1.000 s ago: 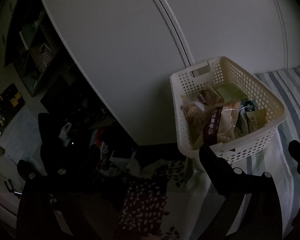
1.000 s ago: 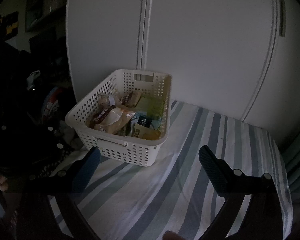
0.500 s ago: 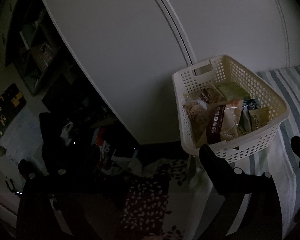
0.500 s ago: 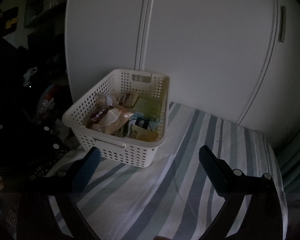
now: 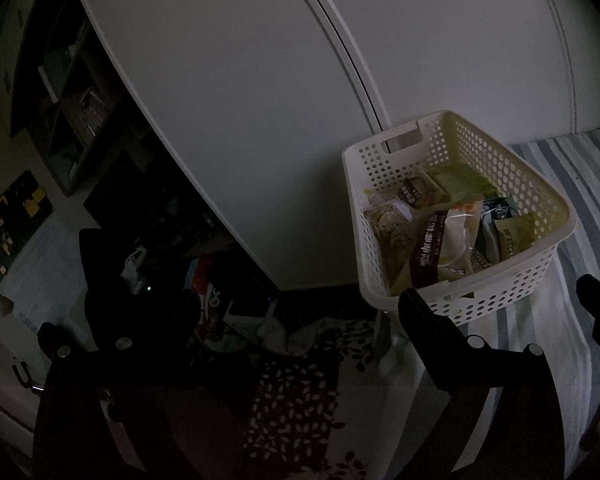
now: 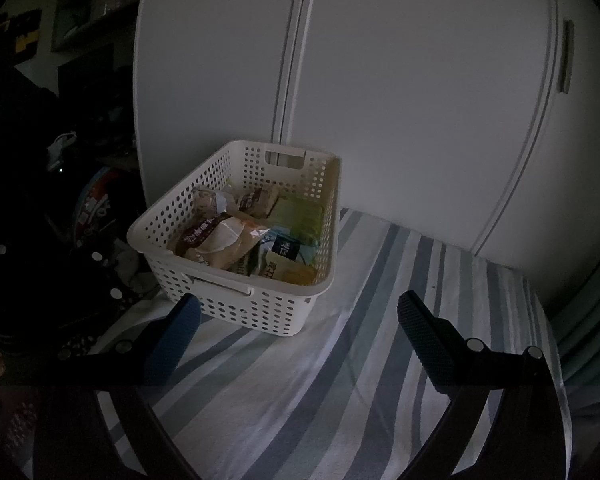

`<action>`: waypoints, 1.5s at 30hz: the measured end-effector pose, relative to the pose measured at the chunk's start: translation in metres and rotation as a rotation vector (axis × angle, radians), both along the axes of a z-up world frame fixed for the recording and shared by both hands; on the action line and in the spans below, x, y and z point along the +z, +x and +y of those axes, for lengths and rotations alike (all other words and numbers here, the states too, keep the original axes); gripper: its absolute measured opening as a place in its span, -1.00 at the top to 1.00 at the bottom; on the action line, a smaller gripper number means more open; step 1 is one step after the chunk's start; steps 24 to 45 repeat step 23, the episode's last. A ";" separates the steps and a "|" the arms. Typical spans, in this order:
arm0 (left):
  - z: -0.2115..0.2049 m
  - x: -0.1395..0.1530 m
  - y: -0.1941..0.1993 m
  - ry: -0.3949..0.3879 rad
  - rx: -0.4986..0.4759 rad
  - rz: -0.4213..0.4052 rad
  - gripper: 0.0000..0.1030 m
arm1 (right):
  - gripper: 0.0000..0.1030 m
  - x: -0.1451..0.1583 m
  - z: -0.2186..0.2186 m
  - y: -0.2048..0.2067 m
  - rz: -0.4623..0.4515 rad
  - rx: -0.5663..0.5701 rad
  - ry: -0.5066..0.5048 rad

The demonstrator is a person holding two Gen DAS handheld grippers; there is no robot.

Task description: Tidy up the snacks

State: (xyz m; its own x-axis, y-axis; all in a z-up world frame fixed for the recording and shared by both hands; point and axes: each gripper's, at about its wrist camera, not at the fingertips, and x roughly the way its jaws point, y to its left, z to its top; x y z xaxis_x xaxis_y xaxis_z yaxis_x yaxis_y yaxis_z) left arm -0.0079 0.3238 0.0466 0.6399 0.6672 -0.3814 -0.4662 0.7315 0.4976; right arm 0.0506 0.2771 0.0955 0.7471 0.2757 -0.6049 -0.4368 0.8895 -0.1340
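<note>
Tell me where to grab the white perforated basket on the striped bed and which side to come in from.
Take the basket by the slotted handle in its near short wall, coming straight in from the front. That cut-out faces the open right gripper and gives a bar to close on. The matching slot in the far wall backs onto the wardrobe, and the long walls are only smooth perforated plastic.

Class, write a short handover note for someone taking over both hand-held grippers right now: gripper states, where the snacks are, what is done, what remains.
Left hand-held gripper: open, empty, aimed past the basket's left corner.
Right hand-held gripper: open, empty, hovering over the striped bedsheet in front of the basket.
Perforated white plastic basket sits on the sheet against the white wardrobe.
Snack packets all lie inside it; none visible on the sheet.
Done: collecting appears finished. Left: possibly tidying the packets, or carrying the basket by its handles.
</note>
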 end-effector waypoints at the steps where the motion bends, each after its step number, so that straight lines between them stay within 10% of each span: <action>1: 0.000 0.000 0.000 -0.001 -0.001 0.000 -0.95 | -0.90 0.000 0.000 0.000 -0.004 0.000 -0.002; 45: -0.017 0.000 0.006 -0.018 -0.047 0.026 -0.95 | -0.90 -0.003 -0.027 0.006 0.061 -0.040 0.023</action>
